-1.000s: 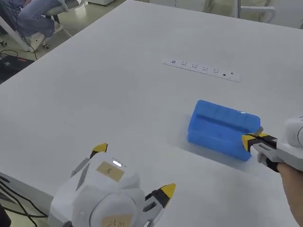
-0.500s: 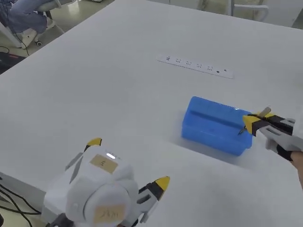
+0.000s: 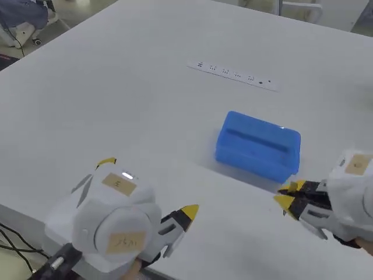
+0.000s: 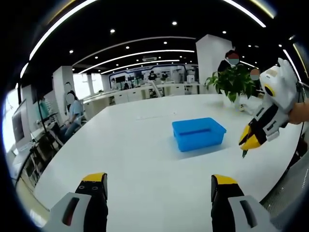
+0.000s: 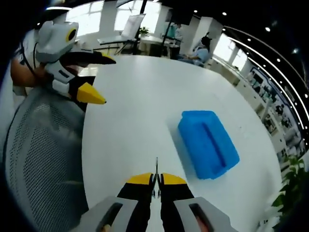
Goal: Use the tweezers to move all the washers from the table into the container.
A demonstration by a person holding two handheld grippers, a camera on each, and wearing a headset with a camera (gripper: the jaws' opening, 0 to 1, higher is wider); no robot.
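- A white table (image 3: pixel 116 87) spreads across the head view, its near edge running along the bottom left.
- A mesh chair back (image 5: pixel 43 159) shows in the right gripper view, just off the table's near edge and below the other gripper.
- The blue container (image 3: pixel 258 146), a rectangular open-topped bin, sits flat on the table right of centre. Whether anything lies inside it cannot be told; its contents are too small to make out.
- The left gripper (image 3: pixel 148 186) hangs over the near edge of the table, well apart from the container and to its left. Its yellow-tipped jaws are spread wide with nothing between them. In its own view the bare tabletop shows in the gap and the container lies ahead, slightly to the right.
- The right gripper (image 5: pixel 156 180) hovers over the table near the container's near right corner, apart from it. Its jaws are clamped together, and in its own view the container lies ahead and to the right. In the left gripper view it comes in from the right, angled downward.
- A white power strip (image 3: pixel 233 74) lies flat on the table beyond the container, well apart from it.
- The tweezers (image 5: pixel 156 166) are pinched between the right gripper's closed jaws. Only a thin dark tip sticks out past the yellow ends, above the tabletop, short of the container.
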